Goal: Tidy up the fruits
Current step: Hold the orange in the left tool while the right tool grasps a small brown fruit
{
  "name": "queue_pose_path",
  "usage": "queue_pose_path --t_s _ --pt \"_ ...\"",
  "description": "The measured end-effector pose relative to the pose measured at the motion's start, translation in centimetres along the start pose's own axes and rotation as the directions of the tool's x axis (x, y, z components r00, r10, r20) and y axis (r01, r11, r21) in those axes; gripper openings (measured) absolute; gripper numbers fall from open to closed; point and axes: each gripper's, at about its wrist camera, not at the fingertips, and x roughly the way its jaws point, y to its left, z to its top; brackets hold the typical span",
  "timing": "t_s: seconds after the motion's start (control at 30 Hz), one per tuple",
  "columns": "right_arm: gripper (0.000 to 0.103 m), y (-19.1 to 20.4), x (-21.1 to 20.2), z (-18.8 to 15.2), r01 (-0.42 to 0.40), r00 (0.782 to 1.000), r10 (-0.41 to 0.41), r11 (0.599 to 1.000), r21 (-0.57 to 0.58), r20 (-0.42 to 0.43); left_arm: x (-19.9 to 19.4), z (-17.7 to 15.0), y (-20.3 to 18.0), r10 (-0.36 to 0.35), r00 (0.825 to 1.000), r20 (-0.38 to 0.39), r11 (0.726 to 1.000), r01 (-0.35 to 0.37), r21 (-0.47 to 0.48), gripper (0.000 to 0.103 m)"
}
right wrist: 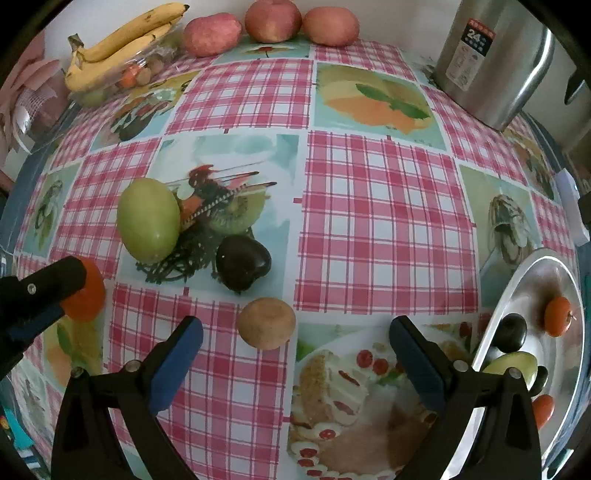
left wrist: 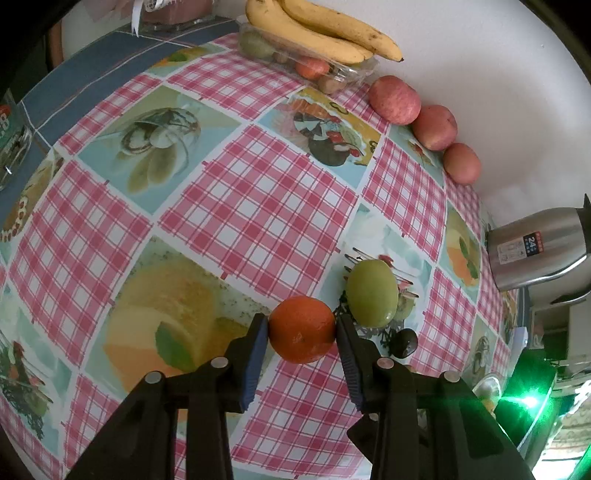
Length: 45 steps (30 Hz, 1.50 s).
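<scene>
The counter [right wrist: 388,221] fills both views, spread with a pink check cloth printed with fruit pictures, and a pale wall closes it off along the top of each frame. Against that wall, at the upper left of the right wrist view, lie the bananas [right wrist: 122,40] on a clear box, then three apples [right wrist: 273,20] in a row; a steel kettle [right wrist: 491,62] stands at upper right. At the right edge sits a metal bowl [right wrist: 517,288] already holding several fruits, which I take to be where the loose ones are bound.

The left tool [left wrist: 302,330] is closed on an orange [left wrist: 302,328], a blue pad pressing each side, low in the middle of its view. A green fruit [left wrist: 372,293] lies just up and right of it.

The right tool [right wrist: 295,354] stands wide open and empty. The small brown fruit [right wrist: 266,323] lies just above the gap and left of its middle, nearer the left finger. It is round, so no axis matters; the tool looks to need a slight shift leftward and forward before closing. A dark plum [right wrist: 243,264] sits near, further up the frame, close enough to be nudged.
</scene>
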Motion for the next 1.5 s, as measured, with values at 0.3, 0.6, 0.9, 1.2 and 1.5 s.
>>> queue_pose_path --t_s 0.3,0.6,0.9,1.2,1.5 --pt "0.103 -0.3 0.4 0.9 0.016 1.0 -0.014 0.998 0.066 -0.027 -0.1 0.1 0.0 -0.004 1.0 0.0 1.0 0.004 -0.004 0.04" --pt "0.103 -0.2 0.2 0.8 0.015 0.999 -0.013 0.999 0.048 -0.035 -0.3 0.2 0.2 -0.011 1.0 0.007 1.0 0.011 -0.015 0.04" --pt "0.053 -0.1 -1.3 1.2 0.013 1.0 -0.013 0.998 0.055 -0.006 -0.2 0.1 -0.1 -0.014 1.0 0.006 1.0 0.014 -0.003 0.04" --pt "0.028 0.6 -1.9 1.3 -0.019 1.0 0.02 0.998 0.056 -0.024 -0.2 0.1 -0.2 -0.018 1.0 0.004 1.0 0.018 0.003 0.04" --pt "0.028 -0.1 -5.3 1.6 -0.118 0.993 0.12 0.987 0.105 -0.006 -1.2 0.3 -0.6 -0.028 0.999 0.019 0.999 0.028 0.027 0.04"
